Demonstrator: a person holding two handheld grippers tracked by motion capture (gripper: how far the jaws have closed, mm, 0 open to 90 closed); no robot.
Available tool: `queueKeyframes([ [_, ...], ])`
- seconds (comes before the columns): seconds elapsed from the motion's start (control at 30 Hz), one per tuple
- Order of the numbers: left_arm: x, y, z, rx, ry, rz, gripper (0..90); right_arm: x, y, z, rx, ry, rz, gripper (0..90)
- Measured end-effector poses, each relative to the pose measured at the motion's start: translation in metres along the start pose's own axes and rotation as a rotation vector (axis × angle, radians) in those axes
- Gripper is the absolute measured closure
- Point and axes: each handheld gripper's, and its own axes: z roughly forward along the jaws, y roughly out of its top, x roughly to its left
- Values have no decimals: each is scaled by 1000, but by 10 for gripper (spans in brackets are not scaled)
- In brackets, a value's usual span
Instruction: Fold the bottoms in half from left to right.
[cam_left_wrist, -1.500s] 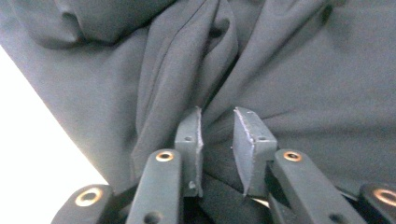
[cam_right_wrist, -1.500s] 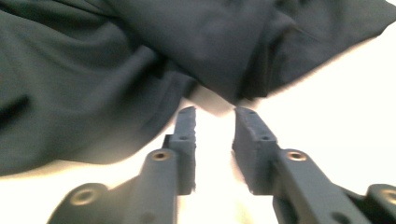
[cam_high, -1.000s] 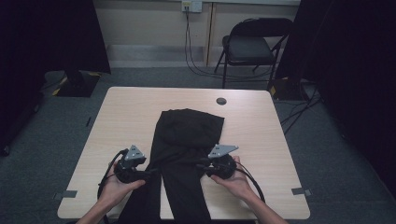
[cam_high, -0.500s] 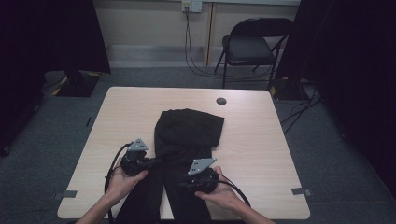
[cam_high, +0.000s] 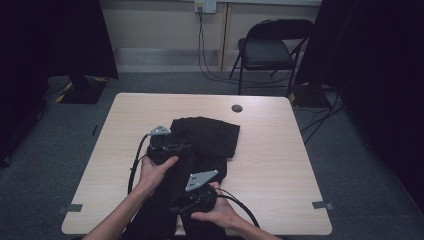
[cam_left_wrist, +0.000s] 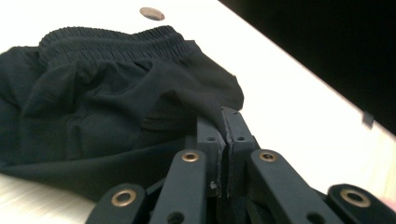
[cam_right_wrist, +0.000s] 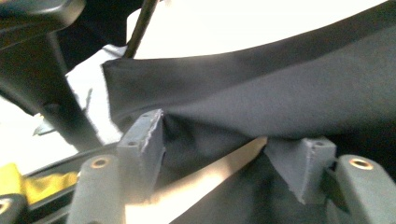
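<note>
Black trousers are lying on the pale wooden worktop, waistband end bunched toward the far side, legs running back toward the person and hanging off the near edge. In the left gripper view the elastic waistband is sitting crumpled at the top of the heap. The left claw is sitting at the left side of the garment near its middle, held in the person's left hand; its jaws are pressed together and pinching a fold of the black fabric, which is rising up into a peak right at the tips. The right claw is lower down over the leg part near the front edge, gripped by the right hand; its jaws have just been opening and are standing apart, with dark cloth draping across and between them, not pinched, and a strip of bare worktop showing below the fabric. A small dark round disc is lying on the worktop beyond the trousers, well apart from both claws. A folding chair is standing on the floor behind the worktop.
</note>
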Motion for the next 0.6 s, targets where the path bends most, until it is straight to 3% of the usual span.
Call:
queueKeyframes([
  [0.07, 2, 0, 3, -11, -1, -18, 872, 0, 1, -1, -6, -11, 2, 392],
  [0.1, 2, 0, 4, -15, 7, -19, 867, -1, 3, -4, -21, -24, 5, 446],
  [0.17, 5, 0, 7, -18, 11, -21, 856, -3, 5, -12, -57, -22, 7, 690],
  [0.2, 7, 0, 6, -16, 12, -26, 825, -5, 8, -20, -94, -26, 18, 853],
  [0.3, 10, -1, 6, 2, 34, -12, 764, -8, 16, -39, -148, -43, 21, 874],
  [0.4, 15, -5, 3, 6, 55, -22, 614, -14, 23, -65, -217, -79, 35, 878],
  [0.5, 20, -9, -2, 20, 73, -31, 470, -28, 25, -92, -273, -146, 72, 878],
  [0.57, 21, -14, -6, 40, 98, -11, 437, -40, 19, -102, -239, -222, 75, 877],
  [0.6, 20, -17, -9, 54, 127, 13, 436, -48, 13, -104, -210, -236, 101, 877],
])
